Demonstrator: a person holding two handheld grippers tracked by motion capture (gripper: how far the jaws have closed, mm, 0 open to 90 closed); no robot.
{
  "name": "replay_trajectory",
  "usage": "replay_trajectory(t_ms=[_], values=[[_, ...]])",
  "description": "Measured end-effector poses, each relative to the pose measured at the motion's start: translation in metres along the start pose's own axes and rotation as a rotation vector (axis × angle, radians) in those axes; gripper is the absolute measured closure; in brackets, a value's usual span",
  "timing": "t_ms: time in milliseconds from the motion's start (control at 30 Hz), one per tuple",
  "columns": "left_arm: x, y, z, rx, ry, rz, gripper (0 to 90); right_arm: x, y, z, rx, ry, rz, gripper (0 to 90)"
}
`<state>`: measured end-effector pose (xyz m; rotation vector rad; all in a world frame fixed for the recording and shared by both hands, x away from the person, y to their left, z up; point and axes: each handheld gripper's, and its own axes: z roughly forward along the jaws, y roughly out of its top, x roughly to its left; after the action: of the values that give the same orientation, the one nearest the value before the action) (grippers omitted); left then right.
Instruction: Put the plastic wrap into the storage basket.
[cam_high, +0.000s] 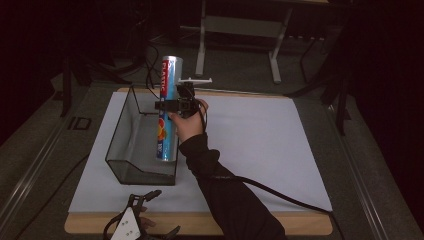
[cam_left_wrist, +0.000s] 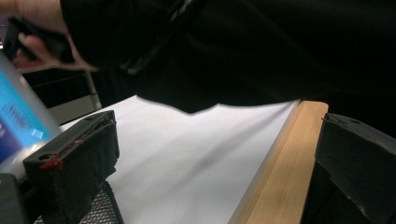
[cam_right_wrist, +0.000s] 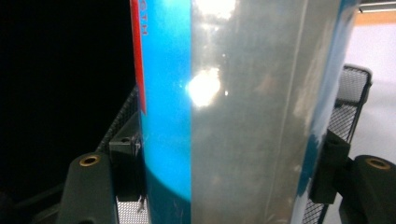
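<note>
At the left of the high view we see our left claw resting low at the near edge of the pale wooden worktop, its jaws spread apart and holding nothing; its own camera confirms this, with white paper and the wood edge showing in the wide gap between the two black jaws. Moving right, the dark wire-mesh basket with a sloped open front sits on the white paper sheet that covers the worktop. Just at the basket's right wall stands the tall blue and silver cylindrical tube with a red band of lettering, its long axis nearly upright, its foot down beside or just inside the basket's right rim; we cannot tell which from above. Our right claw is clenched across the tube's middle from the right side, so the tube lies directly between its jaws, and the right hand is plainly the nearer one. The right gripper view adds what the high view lacks: both jaw pads pressed against the tube's shiny wall, with mesh visible behind on both sides, which suggests to us the tube hangs over the basket.
</note>
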<state>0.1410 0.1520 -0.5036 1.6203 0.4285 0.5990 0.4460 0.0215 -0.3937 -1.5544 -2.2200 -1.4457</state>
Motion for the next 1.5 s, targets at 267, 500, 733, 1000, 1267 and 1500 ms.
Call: replay_trajectory(t_ms=[267, 500, 733, 1000, 1267, 1500], values=[[-0.001, 0.0, 0.0, -0.005, -0.013, 0.002, 0.2, -0.007, -0.021, 0.02, 0.022, 0.001, 0.033, 31.7], [-0.001, 0.0, 0.0, -0.005, -0.013, 0.003, 0.2, -0.012, -0.032, 0.029, 0.065, -0.035, 0.049, 31.7], [-0.001, 0.0, 0.0, -0.003, -0.014, 0.004, 0.2, -0.019, -0.042, 0.036, 0.101, -0.058, 0.054, 31.7], [0.0, 0.0, 0.001, 0.001, -0.017, 0.005, 0.2, -0.022, -0.044, 0.042, 0.13, -0.067, 0.09, 31.5], [0.0, 0.0, 0.001, 0.005, -0.02, 0.004, 0.2, -0.03, -0.047, 0.048, 0.149, -0.126, 0.11, 30.0], [-0.001, 0.0, 0.001, 0.009, -0.028, 0.011, 0.2, -0.028, -0.049, 0.058, 0.176, -0.191, 0.026, 27.0]])
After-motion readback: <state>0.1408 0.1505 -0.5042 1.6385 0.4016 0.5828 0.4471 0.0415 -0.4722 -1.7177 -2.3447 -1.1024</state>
